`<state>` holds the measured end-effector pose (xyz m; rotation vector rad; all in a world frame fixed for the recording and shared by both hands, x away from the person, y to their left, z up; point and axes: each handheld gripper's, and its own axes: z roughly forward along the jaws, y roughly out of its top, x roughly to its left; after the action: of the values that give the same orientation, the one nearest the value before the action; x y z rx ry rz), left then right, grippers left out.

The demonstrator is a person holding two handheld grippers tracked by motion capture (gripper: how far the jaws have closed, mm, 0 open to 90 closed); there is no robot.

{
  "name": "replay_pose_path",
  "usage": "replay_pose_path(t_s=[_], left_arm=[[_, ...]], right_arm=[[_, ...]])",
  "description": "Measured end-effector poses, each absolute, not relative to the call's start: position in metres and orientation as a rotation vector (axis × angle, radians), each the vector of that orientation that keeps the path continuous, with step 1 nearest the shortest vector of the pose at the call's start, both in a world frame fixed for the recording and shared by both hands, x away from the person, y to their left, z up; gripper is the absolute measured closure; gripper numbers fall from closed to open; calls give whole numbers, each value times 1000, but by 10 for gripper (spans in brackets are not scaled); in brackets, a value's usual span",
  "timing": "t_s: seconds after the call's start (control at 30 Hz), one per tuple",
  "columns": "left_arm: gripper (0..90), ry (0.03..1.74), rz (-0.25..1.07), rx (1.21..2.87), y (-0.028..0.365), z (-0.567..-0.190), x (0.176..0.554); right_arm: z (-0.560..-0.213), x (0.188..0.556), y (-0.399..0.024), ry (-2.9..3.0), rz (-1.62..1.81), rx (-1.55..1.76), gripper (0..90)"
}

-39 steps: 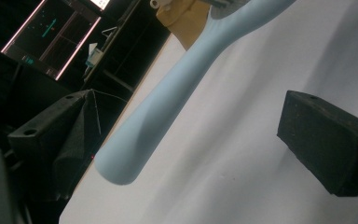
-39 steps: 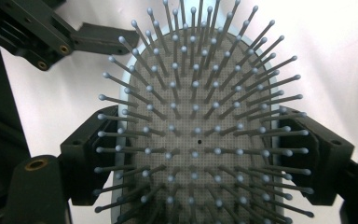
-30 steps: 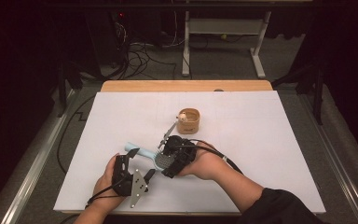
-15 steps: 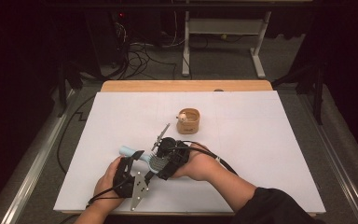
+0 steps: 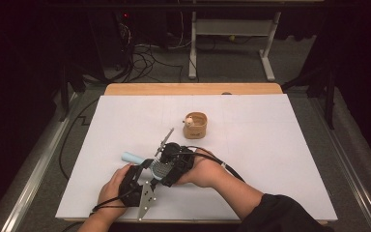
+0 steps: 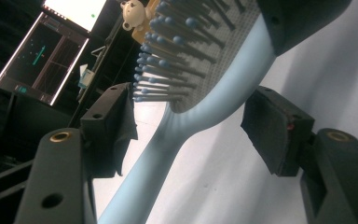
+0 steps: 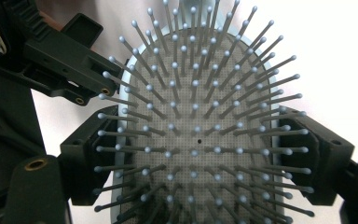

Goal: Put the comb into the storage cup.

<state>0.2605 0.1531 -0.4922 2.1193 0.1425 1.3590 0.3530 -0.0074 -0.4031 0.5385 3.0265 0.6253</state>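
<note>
L gripper (image 6: 191,130) closing round hairbrush (image 7: 196,130) neck, pads not touching; R gripper (image 7: 205,154) clamps head.

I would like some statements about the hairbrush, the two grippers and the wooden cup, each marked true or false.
1. The right gripper holds the hairbrush by its head, one jaw on each side edge. True.
2. The left gripper already presses both pads on the brush neck. False: its jaws have just been closing, but a gap remains on each side of the neck.
3. The wooden cup lies tipped over beside the grippers. False: it stands upright, farther back on the white table.
4. A small figure sits at the cup's rim. True.
5. The brush is pink. False: it is light blue.
</note>
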Motion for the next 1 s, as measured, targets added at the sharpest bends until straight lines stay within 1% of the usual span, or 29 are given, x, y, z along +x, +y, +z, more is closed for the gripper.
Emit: replay_pose_path(t_s=[0.1,0.37,0.5,0.57,0.83,1.0], left_arm=[[364,138,1364,2122,153,-492,260],[454,127,1387,2109,153,-492,259],[459,126,1385,2109,154,-492,259],[446,138,1378,2115,154,-492,259],[309,190,1355,2120,152,-489,261],[292,202,1351,2128,153,-489,262]], right_arm=[[-403,353,-7,3028,617,533,206],[-405,352,-6,3032,626,533,206],[-405,352,-5,3033,619,536,206],[-405,352,-6,3033,617,534,206],[-404,352,-6,3026,615,538,206],[-404,352,-6,3026,620,537,206]])
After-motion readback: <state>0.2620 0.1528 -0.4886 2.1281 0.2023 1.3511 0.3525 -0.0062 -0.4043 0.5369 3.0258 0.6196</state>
